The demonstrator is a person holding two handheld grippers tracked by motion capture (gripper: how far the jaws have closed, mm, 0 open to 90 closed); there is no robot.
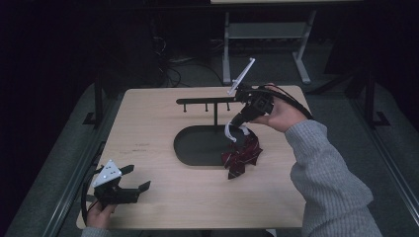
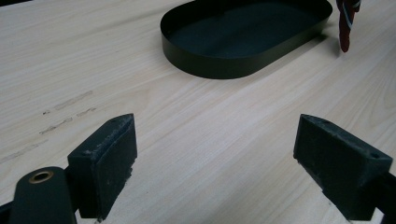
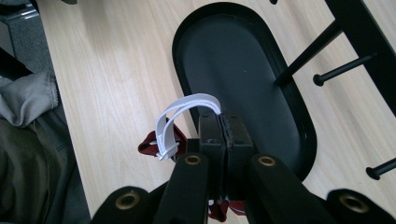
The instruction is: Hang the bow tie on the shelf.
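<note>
Right gripper clamps white strap of red cloth item, lifting it beside black tray, likely for hanging on peg rack. Left gripper idle, wide apart, empty, near table corner.

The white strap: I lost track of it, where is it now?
In the high view the white strap is right of centre, pinched in the right claw above the tray's right end, with the red cloth hanging below.

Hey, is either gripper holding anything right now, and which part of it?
The right gripper pinches the red item's white strap loop. The left gripper holds nothing, jaws open.
</note>
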